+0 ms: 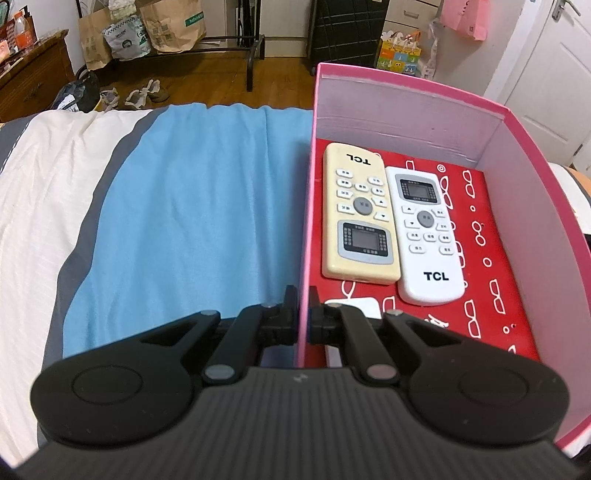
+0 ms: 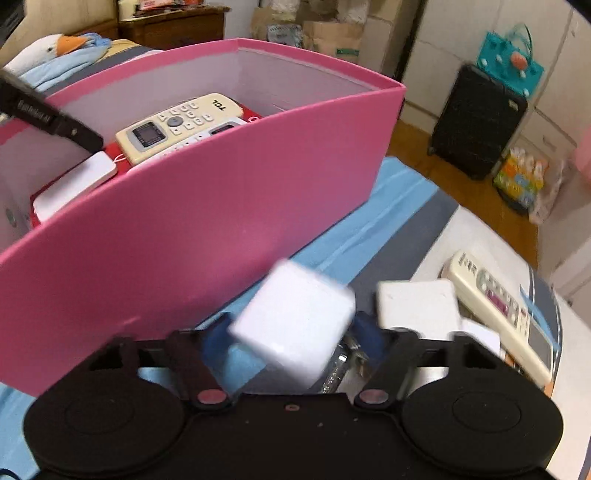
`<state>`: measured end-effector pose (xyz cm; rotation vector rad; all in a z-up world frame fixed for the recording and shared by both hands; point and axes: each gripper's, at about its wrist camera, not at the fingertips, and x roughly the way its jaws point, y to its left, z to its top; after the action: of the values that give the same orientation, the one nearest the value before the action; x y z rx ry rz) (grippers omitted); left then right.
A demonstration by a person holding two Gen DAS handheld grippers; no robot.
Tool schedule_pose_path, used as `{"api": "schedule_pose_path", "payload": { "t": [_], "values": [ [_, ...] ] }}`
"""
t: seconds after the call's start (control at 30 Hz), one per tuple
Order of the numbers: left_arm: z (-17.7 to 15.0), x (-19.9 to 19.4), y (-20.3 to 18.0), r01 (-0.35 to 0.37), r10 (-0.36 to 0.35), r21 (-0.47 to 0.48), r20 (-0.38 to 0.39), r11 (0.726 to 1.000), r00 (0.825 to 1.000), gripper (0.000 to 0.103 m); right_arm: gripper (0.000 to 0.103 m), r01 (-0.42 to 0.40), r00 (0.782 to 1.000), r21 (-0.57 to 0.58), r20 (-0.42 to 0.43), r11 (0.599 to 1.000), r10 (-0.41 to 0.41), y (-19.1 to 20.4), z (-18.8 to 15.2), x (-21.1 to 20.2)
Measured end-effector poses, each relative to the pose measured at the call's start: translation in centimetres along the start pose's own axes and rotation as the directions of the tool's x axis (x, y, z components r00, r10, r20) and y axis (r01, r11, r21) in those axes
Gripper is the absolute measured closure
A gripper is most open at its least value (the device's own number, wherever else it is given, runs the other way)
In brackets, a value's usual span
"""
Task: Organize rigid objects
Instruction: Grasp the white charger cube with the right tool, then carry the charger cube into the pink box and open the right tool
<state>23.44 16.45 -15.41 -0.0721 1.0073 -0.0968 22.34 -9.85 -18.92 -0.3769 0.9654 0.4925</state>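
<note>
Bedside, left tongs point(image 1: 303, 308) downtilted, pinching box wall point(image 1: 305, 221)

A blue cloth point(image 1: 192, 206) is lying over a cream and grey striped bedspread point(image 1: 44, 206). Brown paper bags point(image 1: 173, 26) and a pair of shoes point(image 1: 147, 92) are sitting on the wooden floor point(image 1: 207, 81) beyond the bed. A black suitcase point(image 2: 476, 122) is standing near a teal bag point(image 2: 511, 59), and a plush duck point(image 2: 55, 46) is resting at the far left.

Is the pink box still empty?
No, the pink cardboard box already holds a cream remote control and a white remote control lying side by side on its red floor.
</note>
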Motion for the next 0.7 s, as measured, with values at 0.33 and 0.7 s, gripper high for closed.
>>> {"api": "schedule_pose_path", "payload": {
  "t": [0.33, 0.7],
  "values": [
    [-0.1, 0.1, 0.1, 0.006, -0.006, -0.009, 0.000, 1.000, 1.000, 0.100, 0.040, -0.011, 0.999, 0.095, -0.041, 0.995, 0.015, -0.5, -0.3, -1.8],
    [-0.2, 0.1, 0.3, 0.014, -0.014, -0.011, -0.002, 1.000, 1.000, 0.099, 0.035, -0.040, 0.994, 0.106, -0.097, 0.994, 0.050, -0.2, -0.8, -0.7]
  ]
}}
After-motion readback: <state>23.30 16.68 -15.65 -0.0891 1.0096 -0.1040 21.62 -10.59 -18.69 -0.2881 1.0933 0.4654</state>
